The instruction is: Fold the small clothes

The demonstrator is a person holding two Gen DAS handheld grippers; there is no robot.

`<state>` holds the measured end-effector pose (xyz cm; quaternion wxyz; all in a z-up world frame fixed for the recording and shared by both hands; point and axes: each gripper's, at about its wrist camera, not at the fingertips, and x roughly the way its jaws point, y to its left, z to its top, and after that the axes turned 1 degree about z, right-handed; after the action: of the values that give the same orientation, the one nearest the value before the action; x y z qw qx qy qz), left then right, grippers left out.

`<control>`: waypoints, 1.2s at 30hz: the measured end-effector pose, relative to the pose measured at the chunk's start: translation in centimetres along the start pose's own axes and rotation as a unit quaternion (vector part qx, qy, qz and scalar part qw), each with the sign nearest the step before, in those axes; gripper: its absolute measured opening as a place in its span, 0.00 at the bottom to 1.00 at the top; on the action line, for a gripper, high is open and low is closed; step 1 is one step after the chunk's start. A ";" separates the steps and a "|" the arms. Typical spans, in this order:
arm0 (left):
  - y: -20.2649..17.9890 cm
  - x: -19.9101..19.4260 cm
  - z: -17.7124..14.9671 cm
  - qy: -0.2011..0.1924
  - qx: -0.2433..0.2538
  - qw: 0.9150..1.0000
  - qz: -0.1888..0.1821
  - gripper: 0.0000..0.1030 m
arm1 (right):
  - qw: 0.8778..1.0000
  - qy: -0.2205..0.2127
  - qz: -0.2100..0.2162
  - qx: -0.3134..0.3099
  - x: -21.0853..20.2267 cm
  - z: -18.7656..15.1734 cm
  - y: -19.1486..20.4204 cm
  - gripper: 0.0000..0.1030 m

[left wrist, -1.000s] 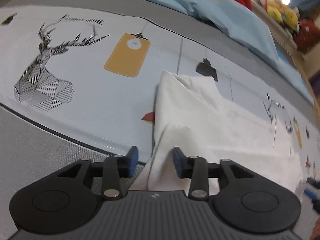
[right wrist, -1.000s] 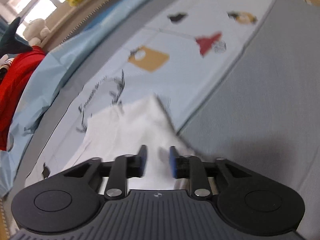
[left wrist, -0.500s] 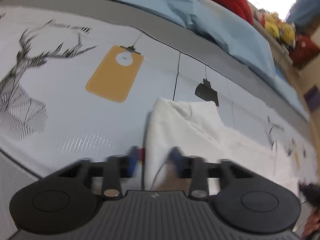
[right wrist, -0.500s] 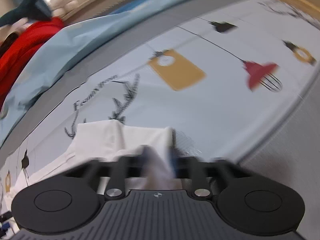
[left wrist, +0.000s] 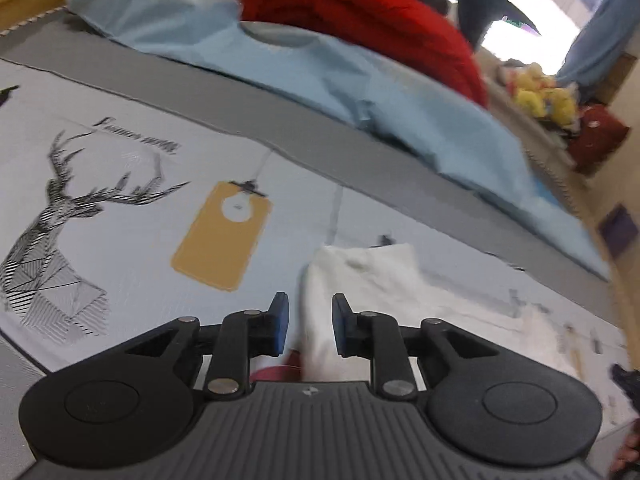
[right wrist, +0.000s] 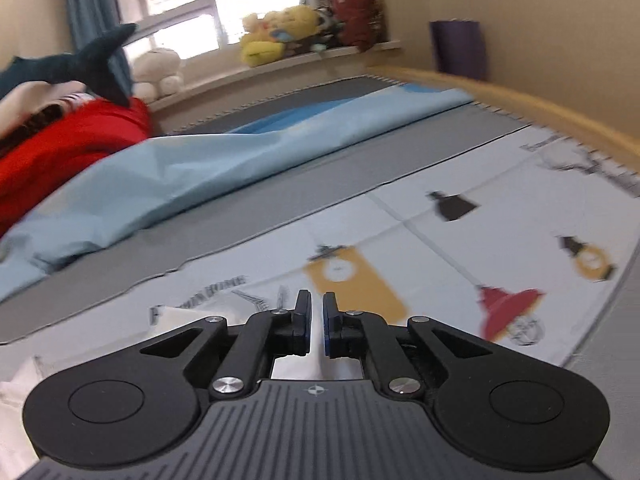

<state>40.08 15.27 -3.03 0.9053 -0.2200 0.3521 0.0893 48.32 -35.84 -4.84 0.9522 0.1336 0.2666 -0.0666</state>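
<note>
A small white garment (left wrist: pixel 384 288) lies on the printed bed sheet (left wrist: pixel 160 184). In the left wrist view its near edge runs between the fingers of my left gripper (left wrist: pixel 307 320), whose jaws stand apart around the cloth. In the right wrist view my right gripper (right wrist: pixel 316 322) has its jaws nearly together, with a strip of white cloth (right wrist: pixel 320 364) in the narrow gap. More of the garment (right wrist: pixel 168 316) shows low at the left, mostly hidden behind the gripper body.
A light blue blanket (left wrist: pixel 360 92) and a red cover (left wrist: pixel 360 12) lie along the far side of the bed. A shark plush (right wrist: pixel 80 64) and other soft toys (right wrist: pixel 280 32) sit by the window. A wooden bed edge (right wrist: pixel 520 104) curves at right.
Both grippers have tilted up and moved forward over the garment. The right jaws have closed from a wider gap to a narrow one on the cloth. The left jaws stay apart.
</note>
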 end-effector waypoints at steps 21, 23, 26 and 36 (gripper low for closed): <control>-0.1 -9.0 -4.8 0.108 0.068 0.991 0.029 0.35 | 0.983 0.178 0.012 -0.035 -12.9 -4.4 -2.4 0.06; -0.2 -13.1 -5.1 0.093 0.088 0.992 0.013 0.37 | 0.988 0.146 0.027 -0.045 -17.2 -3.8 -2.9 0.06; 0.2 -18.3 -7.8 0.087 0.127 0.988 0.000 0.37 | 0.991 0.109 0.052 -0.056 -22.8 -3.9 -4.0 0.07; 7.0 -21.7 -19.2 0.145 0.057 0.988 -0.007 0.31 | 0.987 0.136 0.071 -0.039 -30.7 -12.7 -9.4 0.07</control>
<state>10.46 12.48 -3.28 0.8567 -0.1809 0.4822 0.0296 14.16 -39.43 -1.25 0.9139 0.1229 0.3857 0.0307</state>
